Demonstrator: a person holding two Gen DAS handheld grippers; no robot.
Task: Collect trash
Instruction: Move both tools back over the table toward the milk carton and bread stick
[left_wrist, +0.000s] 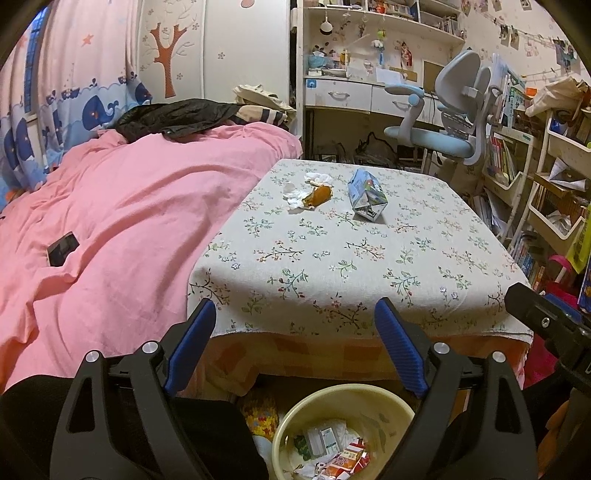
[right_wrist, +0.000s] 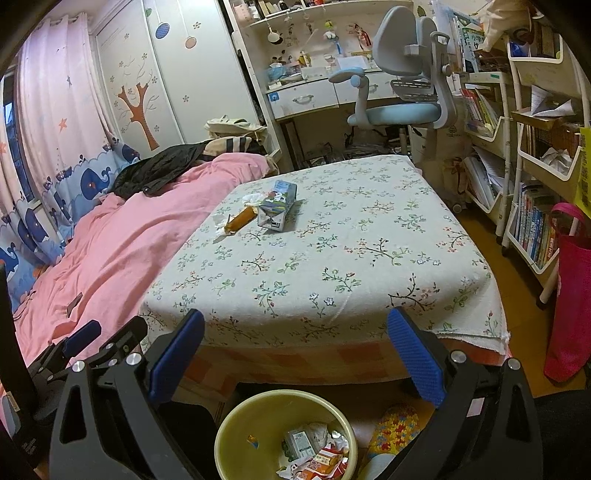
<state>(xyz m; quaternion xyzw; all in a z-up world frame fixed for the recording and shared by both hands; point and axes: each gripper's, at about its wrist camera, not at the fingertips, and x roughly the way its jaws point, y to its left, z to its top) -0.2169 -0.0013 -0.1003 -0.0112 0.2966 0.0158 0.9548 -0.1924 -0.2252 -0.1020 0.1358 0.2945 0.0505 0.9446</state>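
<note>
The left gripper (left_wrist: 295, 317) is held with its 2 jaws wide apart and nothing between them. The right gripper (right_wrist: 295, 328) is likewise spread and empty. Ahead of both, on the far part of the floral-clothed table (left_wrist: 369, 258), a crushed carton (left_wrist: 367, 195), an orange wrapper (left_wrist: 317, 195) and white tissue (left_wrist: 295, 194) are seen, well apart from the fingertips. Directly below the jaws, a yellow bin (left_wrist: 343, 435) already holding trash is shown. Only in the right view is the left gripper's side caught, at lower left; only in the left view is a dark phone-like slab (left_wrist: 62, 249) on the pink bedding (left_wrist: 110, 221) made out plainly. The near table edge is clear, with open cloth ahead.
</note>
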